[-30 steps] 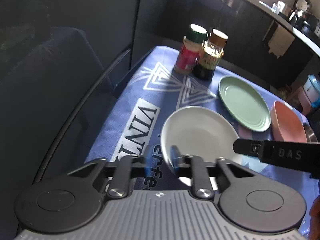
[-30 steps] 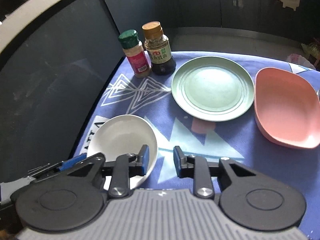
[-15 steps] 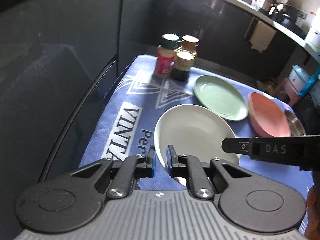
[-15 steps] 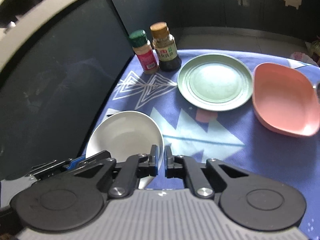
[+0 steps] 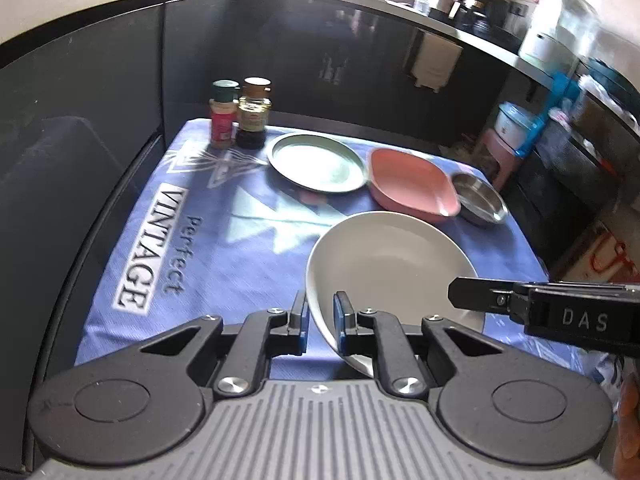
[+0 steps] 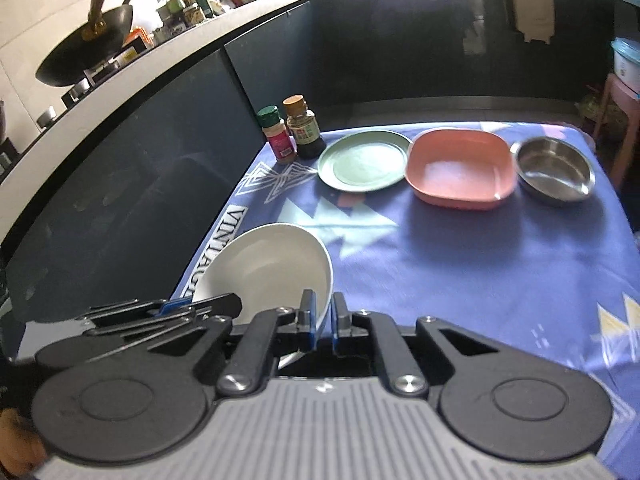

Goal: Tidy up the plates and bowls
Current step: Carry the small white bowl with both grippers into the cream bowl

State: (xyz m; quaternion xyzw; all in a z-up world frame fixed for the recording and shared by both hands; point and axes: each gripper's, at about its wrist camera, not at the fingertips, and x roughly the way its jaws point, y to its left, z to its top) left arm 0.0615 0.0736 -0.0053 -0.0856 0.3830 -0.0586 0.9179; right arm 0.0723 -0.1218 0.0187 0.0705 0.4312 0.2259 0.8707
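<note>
A white plate (image 5: 388, 264) hangs tilted above the blue tablecloth (image 5: 224, 248), held from both sides. My left gripper (image 5: 320, 308) is shut on its near left rim. In the right wrist view my right gripper (image 6: 324, 312) is shut on the opposite rim of the white plate (image 6: 268, 268). The right gripper's fingers (image 5: 464, 300) reach in from the right in the left wrist view. Further back lie a green plate (image 5: 316, 162), a pink square dish (image 5: 408, 184) and a steel bowl (image 5: 480, 200), side by side in a row.
Two spice jars (image 5: 223, 114) (image 5: 253, 112) stand at the table's far left corner. Dark cabinets wall the left and back. A wok (image 6: 88, 56) sits on the counter above. A pink stool (image 6: 624, 120) stands past the table's right end.
Both grippers closed on the white plate's rim and lifted it off the cloth. Both views have pulled back and up, and the steel bowl has come into sight.
</note>
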